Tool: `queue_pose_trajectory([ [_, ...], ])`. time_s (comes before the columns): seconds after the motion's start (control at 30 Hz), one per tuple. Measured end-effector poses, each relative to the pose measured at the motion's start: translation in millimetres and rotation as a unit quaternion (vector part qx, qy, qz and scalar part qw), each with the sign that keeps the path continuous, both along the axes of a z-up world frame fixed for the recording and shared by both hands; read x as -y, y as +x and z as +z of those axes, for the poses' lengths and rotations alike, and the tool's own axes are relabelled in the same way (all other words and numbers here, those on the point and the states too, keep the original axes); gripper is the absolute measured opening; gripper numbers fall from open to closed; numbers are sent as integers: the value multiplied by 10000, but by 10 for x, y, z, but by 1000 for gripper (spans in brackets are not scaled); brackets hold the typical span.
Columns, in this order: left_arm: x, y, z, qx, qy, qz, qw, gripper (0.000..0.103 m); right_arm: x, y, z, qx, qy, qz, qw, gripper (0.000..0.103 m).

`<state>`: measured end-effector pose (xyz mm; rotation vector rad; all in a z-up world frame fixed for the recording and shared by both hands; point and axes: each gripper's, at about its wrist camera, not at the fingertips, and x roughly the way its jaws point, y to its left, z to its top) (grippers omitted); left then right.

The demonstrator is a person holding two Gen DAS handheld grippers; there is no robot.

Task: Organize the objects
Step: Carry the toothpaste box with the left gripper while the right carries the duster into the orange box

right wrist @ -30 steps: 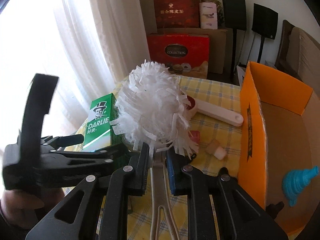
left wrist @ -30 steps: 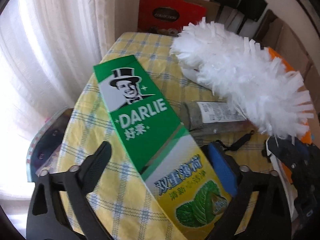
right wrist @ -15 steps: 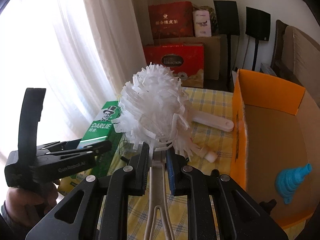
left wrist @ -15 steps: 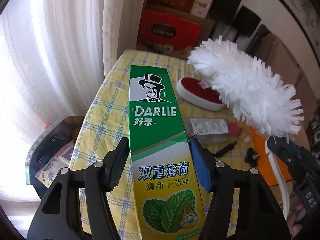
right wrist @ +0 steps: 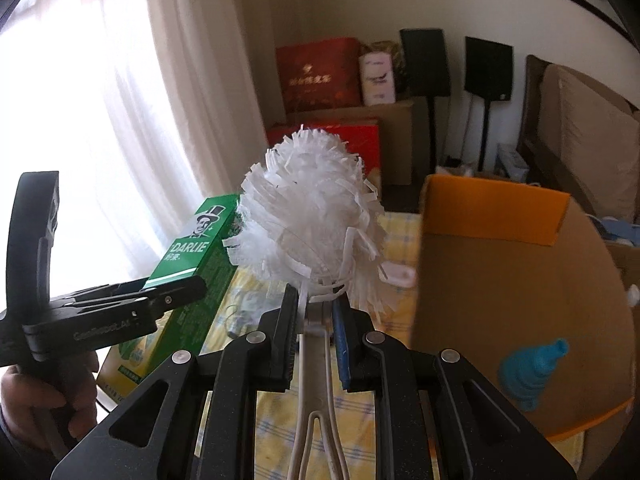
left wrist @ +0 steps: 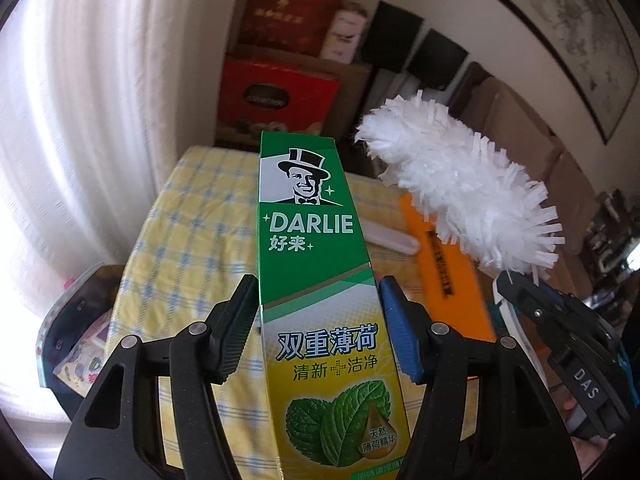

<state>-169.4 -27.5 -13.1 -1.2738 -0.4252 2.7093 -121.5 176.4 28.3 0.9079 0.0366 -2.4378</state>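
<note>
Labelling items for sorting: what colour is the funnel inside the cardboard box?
The funnel is bright blue, seen best in the right wrist view, lying in the box.

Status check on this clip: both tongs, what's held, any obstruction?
Left tongs shut on Darlie toothpaste box. Right tongs shut on white duster. Orange box open, blue funnel inside.

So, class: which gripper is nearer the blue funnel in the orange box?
Right. The right gripper, shut on the white duster, is beside the box holding the blue funnel; the left gripper, holding the Darlie toothpaste box, is farther away.
</note>
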Motion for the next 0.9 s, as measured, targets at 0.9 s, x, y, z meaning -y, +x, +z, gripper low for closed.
queue_pose_trajectory([
  [0.9, -1842, -464, 220, 43, -35, -1331, 9911, 58, -1641, -474, 28, 144, 231, -1527, 9879, 15],
])
